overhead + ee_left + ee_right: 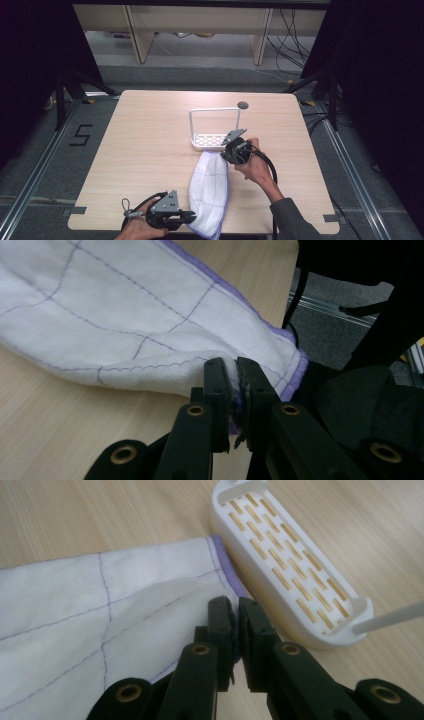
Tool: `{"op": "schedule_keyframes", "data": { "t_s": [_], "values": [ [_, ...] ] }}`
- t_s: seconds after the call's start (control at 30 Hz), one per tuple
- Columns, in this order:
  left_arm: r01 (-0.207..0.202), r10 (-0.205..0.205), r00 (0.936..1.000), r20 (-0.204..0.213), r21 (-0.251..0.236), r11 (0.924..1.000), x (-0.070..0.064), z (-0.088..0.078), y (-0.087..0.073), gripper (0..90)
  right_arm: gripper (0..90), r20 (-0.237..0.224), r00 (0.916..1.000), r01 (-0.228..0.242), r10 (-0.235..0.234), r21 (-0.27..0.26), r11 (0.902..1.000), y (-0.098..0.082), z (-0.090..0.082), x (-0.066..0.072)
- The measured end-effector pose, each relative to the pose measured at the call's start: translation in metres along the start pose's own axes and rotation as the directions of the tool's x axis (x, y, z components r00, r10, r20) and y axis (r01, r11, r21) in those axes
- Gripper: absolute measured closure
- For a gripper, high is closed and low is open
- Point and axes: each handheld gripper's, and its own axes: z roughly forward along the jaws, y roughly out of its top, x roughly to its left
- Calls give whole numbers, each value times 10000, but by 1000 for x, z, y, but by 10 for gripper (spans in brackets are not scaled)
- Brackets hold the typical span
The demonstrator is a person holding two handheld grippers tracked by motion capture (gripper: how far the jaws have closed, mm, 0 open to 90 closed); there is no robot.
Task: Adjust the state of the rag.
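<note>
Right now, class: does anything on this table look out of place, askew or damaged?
Nothing stands out. The cloth is stretched between the left gripper and right gripper, one end beside the white rack, which stands upright. No spill or tear shows.

1. A black figure "5" (81, 135) is showing on the grey floor (35, 165), left of the table (150, 145).
2. No other text, label or brand is reading legibly.

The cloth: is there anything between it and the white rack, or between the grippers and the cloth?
Nothing visible. The left gripper and the right gripper are each shut on a purple edge of the cloth. Its far end lies right beside the white rack, with bare table around.
</note>
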Motion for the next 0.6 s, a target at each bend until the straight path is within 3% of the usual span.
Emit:
{"op": "schedule_keyframes", "data": {
  "t_s": [0.07,0.1,0.2,0.3,0.33,0.37,0.4,0.43,0.47,0.5,0.57,0.6],
  "values": [
    [-101,101,9999,-3,-20,9999,-2,4,2,831,851,47,9999,-127,127,-29,9999,1,3,1],
    [-54,53,9998,175,43,10000,-4,7,4,830,851,-300,9995,-118,120,76,9999,3,8,0],
    [-39,40,9999,103,-62,10000,-6,12,5,827,851,-43,9999,-160,161,196,9997,0,17,-2],
    [-125,125,9997,201,17,9999,-6,15,6,815,849,-202,9997,-123,129,267,9996,-2,21,-2],
    [73,-73,9998,174,-20,10000,-6,15,6,792,845,-239,9992,-308,316,349,9989,-4,23,-1],
    [62,-62,9996,282,12,10000,-5,14,6,757,839,-139,9988,-464,468,291,9985,-6,24,-2],
    [411,-408,9985,375,-82,9991,-6,12,6,647,803,2,9992,-406,406,201,9990,-10,23,-4],
    [411,-408,9985,375,-82,9991,-6,12,6,595,803,2,9992,-406,406,201,9990,-10,23,-4],
    [535,-531,9977,415,-96,9985,-6,10,7,595,767,21,9966,-819,819,259,9963,-11,21,-3],
    [488,-488,9987,120,-61,9988,-3,3,11,471,698,125,9918,-1275,1274,82,9918,-15,17,-5],
    [507,-508,9987,-10,-182,9985,-1,-1,12,419,668,81,9900,-1408,1408,51,9900,-16,15,-6],
    [557,-565,9981,-229,-342,9979,8,-10,16,381,611,-41,9780,-2083,2083,-434,9771,-22,7,-8]
  ]
}}
